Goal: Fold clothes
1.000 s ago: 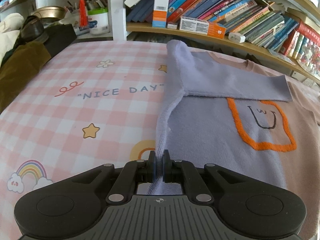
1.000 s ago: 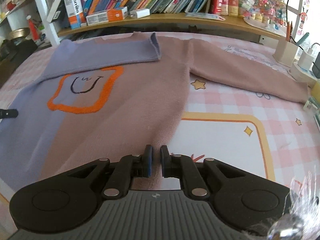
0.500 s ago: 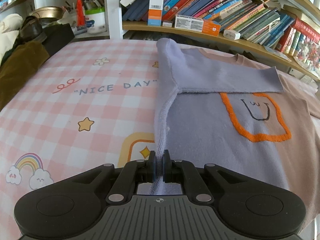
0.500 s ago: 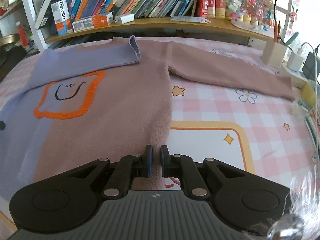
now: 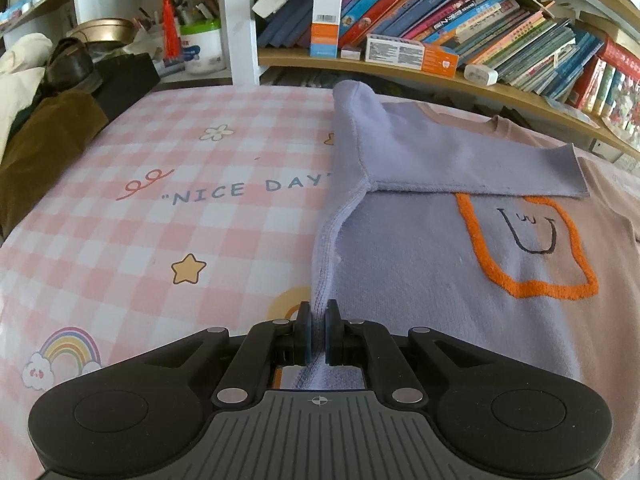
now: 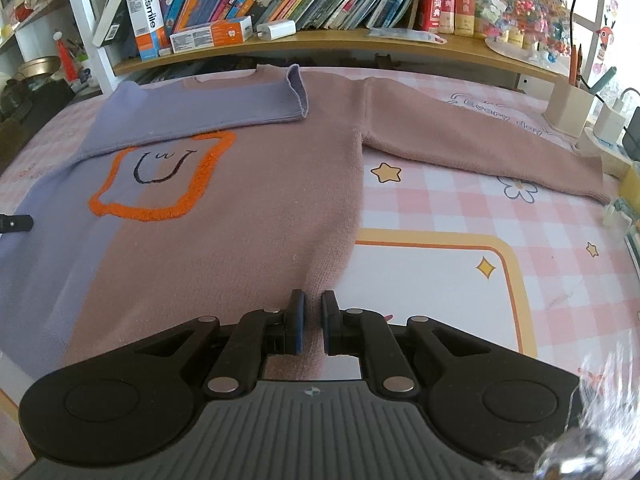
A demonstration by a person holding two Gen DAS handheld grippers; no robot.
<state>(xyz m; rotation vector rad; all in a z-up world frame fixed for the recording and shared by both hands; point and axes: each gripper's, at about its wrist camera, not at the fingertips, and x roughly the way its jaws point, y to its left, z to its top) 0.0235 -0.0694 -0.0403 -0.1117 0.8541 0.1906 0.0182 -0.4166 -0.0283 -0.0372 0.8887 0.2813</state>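
Note:
A sweater, half lilac and half dusty pink with an orange-outlined smiley patch, lies flat on the pink checked tablecloth (image 5: 160,240). In the left wrist view the sweater (image 5: 420,248) has its lilac sleeve folded across the chest. My left gripper (image 5: 317,334) is shut on the sweater's lilac side hem. In the right wrist view the sweater (image 6: 240,232) has its pink sleeve (image 6: 480,148) stretched out to the right. My right gripper (image 6: 311,326) is nearly shut on the pink bottom hem, with a narrow gap between the pads.
A low bookshelf (image 6: 320,40) full of books and boxes runs along the table's far edge. Dark clothes and a bag (image 5: 48,120) lie at the far left. A pen holder, chargers and cables (image 6: 580,108) stand at the right edge.
Both grippers have kept hold of the hem and pulled back toward the near edge. The right gripper's pads have parted slightly.

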